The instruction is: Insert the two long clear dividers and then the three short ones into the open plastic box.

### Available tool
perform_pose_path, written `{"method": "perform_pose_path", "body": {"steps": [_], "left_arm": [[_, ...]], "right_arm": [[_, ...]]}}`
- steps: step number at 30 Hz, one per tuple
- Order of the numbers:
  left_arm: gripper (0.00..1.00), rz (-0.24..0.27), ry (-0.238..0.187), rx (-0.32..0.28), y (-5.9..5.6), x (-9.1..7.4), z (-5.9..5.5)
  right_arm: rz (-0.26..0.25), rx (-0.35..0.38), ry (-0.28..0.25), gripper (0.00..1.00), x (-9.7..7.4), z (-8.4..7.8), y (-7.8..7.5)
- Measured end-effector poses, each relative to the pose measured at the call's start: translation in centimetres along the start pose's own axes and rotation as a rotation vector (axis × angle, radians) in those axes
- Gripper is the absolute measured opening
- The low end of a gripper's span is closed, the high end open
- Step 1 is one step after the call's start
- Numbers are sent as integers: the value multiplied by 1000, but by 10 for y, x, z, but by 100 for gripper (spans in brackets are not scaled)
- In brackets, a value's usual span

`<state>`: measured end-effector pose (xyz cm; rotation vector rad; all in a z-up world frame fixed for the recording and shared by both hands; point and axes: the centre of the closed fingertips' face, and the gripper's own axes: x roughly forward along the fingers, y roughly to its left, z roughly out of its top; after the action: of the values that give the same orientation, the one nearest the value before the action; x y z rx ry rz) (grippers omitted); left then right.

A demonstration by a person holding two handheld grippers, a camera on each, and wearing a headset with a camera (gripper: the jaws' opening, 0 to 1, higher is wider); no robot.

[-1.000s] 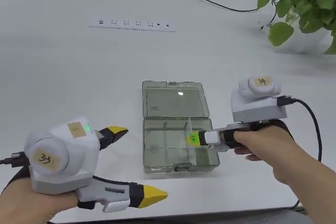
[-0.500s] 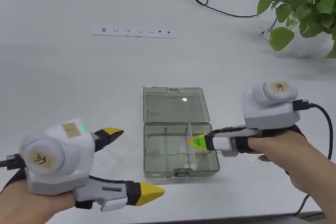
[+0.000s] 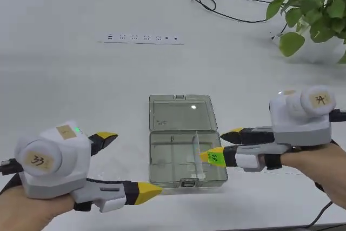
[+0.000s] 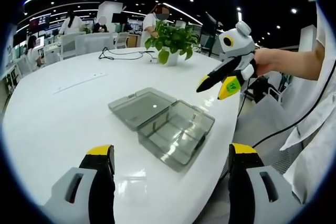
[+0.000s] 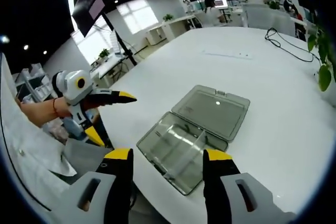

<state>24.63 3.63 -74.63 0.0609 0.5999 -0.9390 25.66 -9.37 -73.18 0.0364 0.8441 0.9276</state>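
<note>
Box [image 3: 181,113] lying open on bench [image 3: 65,90], clear divider [image 3: 195,149] standing inside, seating unclear. Fingers [image 3: 145,190] of left gripper [image 3: 131,162] and right gripper [image 3: 221,144] being held apart, empty. Risk: divider being tipped or box being shoved if right fingers being brought in low.

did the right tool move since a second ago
Yes. The right tool has backed off to the right, from over the open plastic box to its right edge.

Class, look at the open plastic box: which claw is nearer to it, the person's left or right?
Right. In the head view the right claw overlaps the box at its right edge with one tip; the left claw sits off its front-left corner.
</note>
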Motion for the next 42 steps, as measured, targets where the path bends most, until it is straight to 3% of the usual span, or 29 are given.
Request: {"method": "perform_pose_path", "body": {"steps": [7,13,22,29,42], "left_arm": [[87,52,26,-25,15,-2,-4],[82,89,70,-39,26,-5,-14],[73,147,178,-50,41,-6,-39],[63,185,297,-58,52,-1,-62],[50,205,455,-57,59,9,-92]], "right_arm": [[23,-119,-13,62,-8,-5,3],[42,-169,-11,67,-15,-18,4],[19,-250,-13,72,-27,-38,-5],[12,-286,-36,74,-35,-49,-8],[-7,-282,-58,75,-43,-61,-11]]}}
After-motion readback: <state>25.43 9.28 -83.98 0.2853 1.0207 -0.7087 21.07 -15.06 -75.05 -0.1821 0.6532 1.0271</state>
